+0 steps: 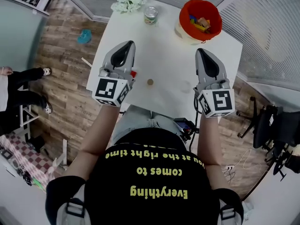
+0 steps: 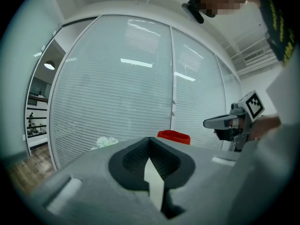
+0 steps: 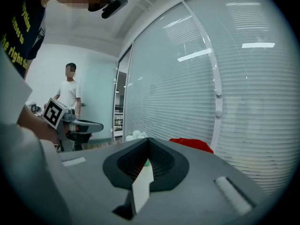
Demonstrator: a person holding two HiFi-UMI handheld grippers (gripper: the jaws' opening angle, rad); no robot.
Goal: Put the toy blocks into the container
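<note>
My left tool [image 1: 127, 45] and right tool [image 1: 201, 52] hover shut and empty at mid-frame. Toy blocks [image 1: 198, 22] lie in the red bucket [image 1: 186, 7], upper right. One small brown piece [image 1: 150, 82] on the tabletop [image 1: 168, 55] looks like the last to go.

Left claw [image 2: 150, 144] closed, empty; red container [image 2: 174, 136] beyond, right claw [image 2: 209, 123] at right

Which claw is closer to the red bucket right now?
Right. The right claw is just short of the red bucket, on the person's side of it; the left claw is well off to the bucket's left.
</note>
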